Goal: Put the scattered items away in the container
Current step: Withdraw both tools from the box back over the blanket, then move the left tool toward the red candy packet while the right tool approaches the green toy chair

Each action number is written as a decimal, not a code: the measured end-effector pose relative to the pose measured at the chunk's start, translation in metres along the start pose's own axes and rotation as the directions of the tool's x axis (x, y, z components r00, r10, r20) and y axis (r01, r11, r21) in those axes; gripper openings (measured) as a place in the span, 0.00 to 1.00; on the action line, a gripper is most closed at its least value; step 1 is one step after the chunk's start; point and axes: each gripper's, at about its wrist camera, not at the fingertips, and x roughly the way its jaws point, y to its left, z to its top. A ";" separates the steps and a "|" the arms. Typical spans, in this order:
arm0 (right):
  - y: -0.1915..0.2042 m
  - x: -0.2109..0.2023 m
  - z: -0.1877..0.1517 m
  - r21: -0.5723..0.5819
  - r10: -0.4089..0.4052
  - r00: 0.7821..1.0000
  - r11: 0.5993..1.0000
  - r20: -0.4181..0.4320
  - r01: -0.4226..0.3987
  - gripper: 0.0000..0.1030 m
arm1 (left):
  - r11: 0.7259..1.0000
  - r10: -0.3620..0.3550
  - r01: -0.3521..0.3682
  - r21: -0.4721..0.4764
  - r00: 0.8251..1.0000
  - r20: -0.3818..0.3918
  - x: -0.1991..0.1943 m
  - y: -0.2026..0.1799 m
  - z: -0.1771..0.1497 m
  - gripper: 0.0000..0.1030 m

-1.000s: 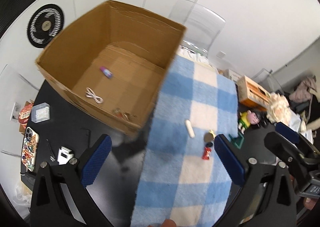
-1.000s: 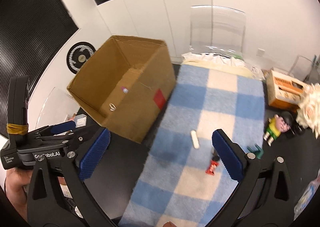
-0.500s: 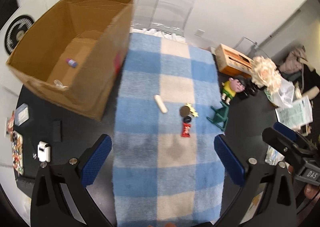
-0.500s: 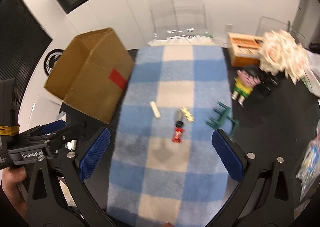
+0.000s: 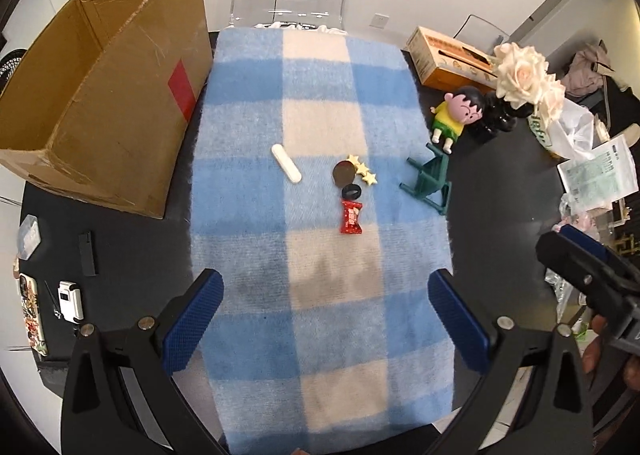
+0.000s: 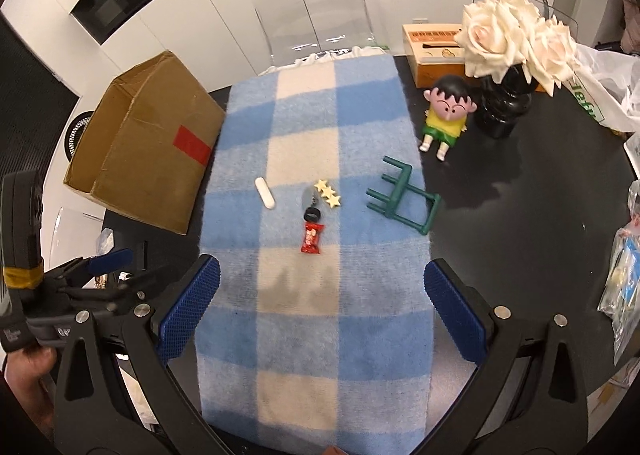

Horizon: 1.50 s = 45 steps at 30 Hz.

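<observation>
Left wrist view has swung away from the inside of the cardboard box and now looks down on the checked blanket; the box stands at the far left, the scattered items in the middle. I judge a new pick is starting. From left to right lie the white stick, the brown disc, the star clip, the red candy and the green toy chair. The left gripper hovers above the blanket, wide open and empty. The right gripper is also spread wide, holding nothing, pointing at the same cluster.
</observation>
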 end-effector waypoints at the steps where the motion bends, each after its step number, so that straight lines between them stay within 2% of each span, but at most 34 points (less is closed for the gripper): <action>1: -0.002 0.001 0.000 0.003 0.000 1.000 1.000 -0.002 0.000 1.00 | 1.000 0.001 -0.001 0.002 1.000 -0.006 0.002 -0.001 -0.001 0.99; 10: -0.023 0.016 -0.006 0.041 -0.002 1.000 0.999 -0.029 0.004 1.00 | 1.000 0.026 -0.027 -0.009 0.999 -0.043 0.027 -0.020 -0.007 0.99; 18: -0.045 0.033 -0.001 0.081 0.002 0.999 0.997 -0.054 0.003 1.00 | 1.000 0.022 -0.024 -0.019 0.993 -0.114 0.057 -0.030 -0.002 0.99; 29: -0.062 0.078 0.012 0.102 0.018 0.993 0.995 -0.115 -0.006 1.00 | 0.998 0.021 -0.033 -0.058 0.981 -0.195 0.101 -0.030 0.010 0.99; 45: -0.082 0.139 0.035 0.130 0.035 0.982 0.991 -0.184 -0.011 1.00 | 0.996 0.031 -0.052 -0.067 0.960 -0.279 0.167 -0.035 0.026 0.99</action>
